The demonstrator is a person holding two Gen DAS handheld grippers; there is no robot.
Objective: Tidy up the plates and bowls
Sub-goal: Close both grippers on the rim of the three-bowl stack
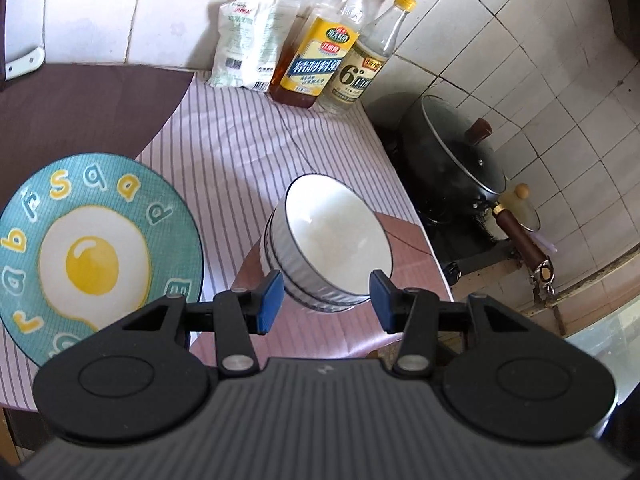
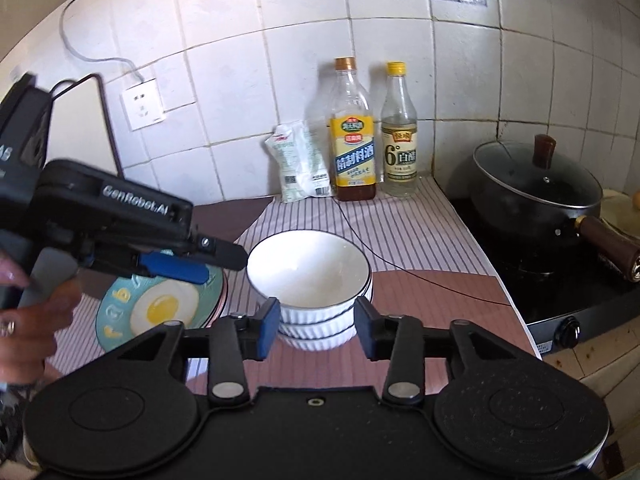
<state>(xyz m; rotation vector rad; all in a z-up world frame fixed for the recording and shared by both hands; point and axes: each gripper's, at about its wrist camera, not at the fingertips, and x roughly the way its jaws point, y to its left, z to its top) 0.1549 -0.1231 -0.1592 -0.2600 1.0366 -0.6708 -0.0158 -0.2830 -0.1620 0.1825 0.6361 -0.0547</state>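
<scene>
Bowls [image 2: 310, 300], glazed, ribbed, stacked between open right gripper [image 2: 316, 328] fingers, untouched; left gripper [image 1: 326, 300] fingers also open, empty. Probably heavy, slippery, fragile: better gripped at rim. Egg plate [image 2: 160, 304] just beside, mid-bench [image 2: 440, 304].

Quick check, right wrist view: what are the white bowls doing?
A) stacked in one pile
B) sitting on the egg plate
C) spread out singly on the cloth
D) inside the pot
A: the white bowls sit nested in one pile on the counter, right of the egg plate.
</scene>
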